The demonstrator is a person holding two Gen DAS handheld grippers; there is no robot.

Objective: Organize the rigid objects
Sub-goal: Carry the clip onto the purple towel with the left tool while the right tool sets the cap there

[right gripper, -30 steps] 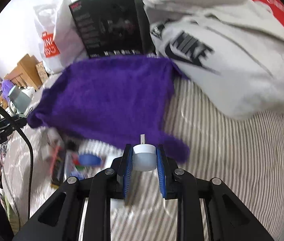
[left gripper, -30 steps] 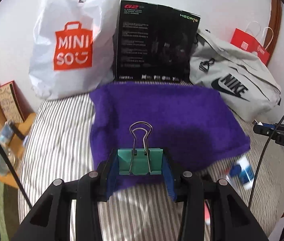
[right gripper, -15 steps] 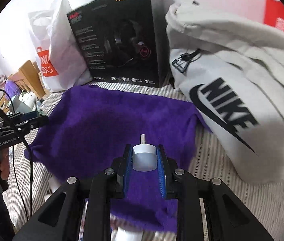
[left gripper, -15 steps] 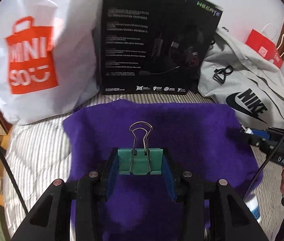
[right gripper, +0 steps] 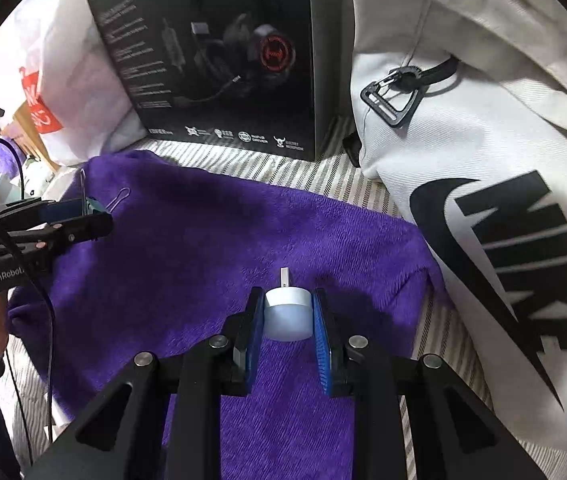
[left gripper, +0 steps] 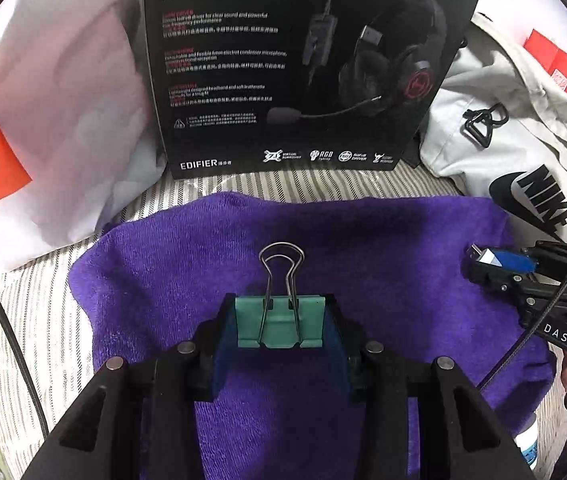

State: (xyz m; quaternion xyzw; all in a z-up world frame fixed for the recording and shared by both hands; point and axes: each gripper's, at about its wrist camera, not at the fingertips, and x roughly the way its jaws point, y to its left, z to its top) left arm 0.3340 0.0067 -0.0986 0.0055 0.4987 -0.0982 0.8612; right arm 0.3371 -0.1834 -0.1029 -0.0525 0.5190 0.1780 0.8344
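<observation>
Green binder clip [left gripper: 280,327] clamped in left gripper [left gripper: 280,330], wire handles pointing forward, right gripper [right gripper: 288,316] squeezing white cap [right gripper: 287,313]

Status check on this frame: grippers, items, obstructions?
Left gripper shut on green binder clip. Right gripper shut on white cap. Both above purple towel. Nothing in the way.

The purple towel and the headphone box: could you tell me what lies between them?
Only a bare strip of striped bedsheet separates purple towel from headphone box, in both wrist views.
</observation>
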